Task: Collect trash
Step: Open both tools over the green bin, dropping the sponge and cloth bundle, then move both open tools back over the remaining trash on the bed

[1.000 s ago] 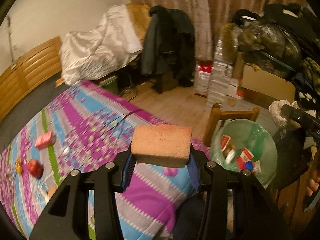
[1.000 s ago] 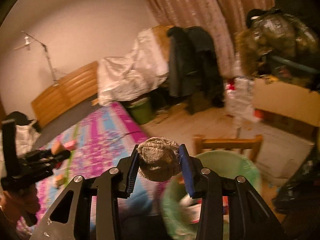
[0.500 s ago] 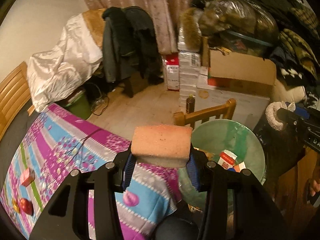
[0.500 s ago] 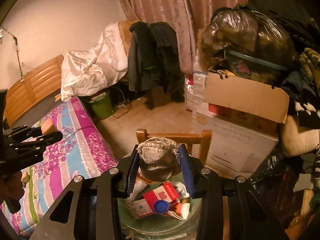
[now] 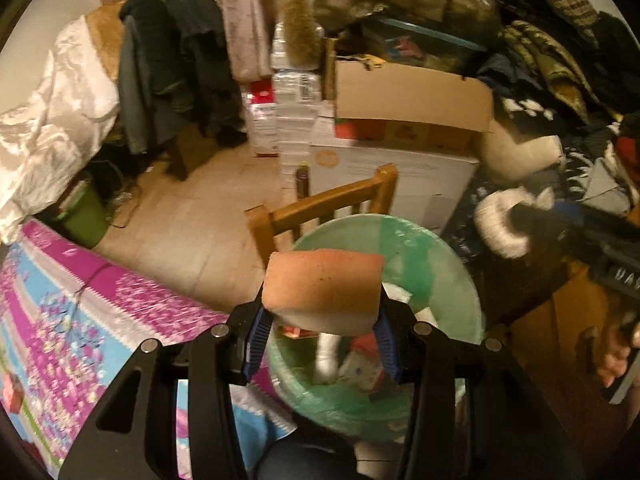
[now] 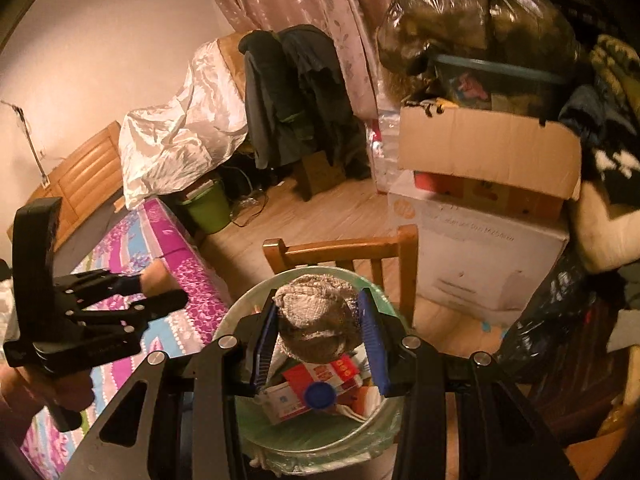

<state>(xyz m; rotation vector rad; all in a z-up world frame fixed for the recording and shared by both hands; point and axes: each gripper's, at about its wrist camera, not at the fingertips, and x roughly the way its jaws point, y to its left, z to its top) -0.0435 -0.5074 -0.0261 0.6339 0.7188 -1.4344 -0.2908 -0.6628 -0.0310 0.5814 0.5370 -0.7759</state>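
The left gripper tilts steeply downward, its blue pads clamped on the two ends of an orange sponge that sits crosswise between them, over the near rim of the green-lined trash bin; in the right wrist view the same gripper shows at the left edge, held over the patterned bedspread with the sponge's end just visible at its tip. The right gripper also points down, less steeply, and its pads press on a crumpled grey-brown cloth ball, which hangs directly above the bin's mouth; below it lie a red-and-white carton and a blue bottle cap among other rubbish. A wooden chair back stands just behind the bin, with stacked cardboard boxes beyond it.

A second ago the left wrist camera looked mostly across the bedspread, with the bin off to the right; now the bin fills the space under the sponge and the bedspread has slid to the lower left, so this hand has swung over to the bin and dipped; the right view was blurred then, with only the bin's rim showing; now it looks straight into the bin; both grips are unchanged, each thing held as before.
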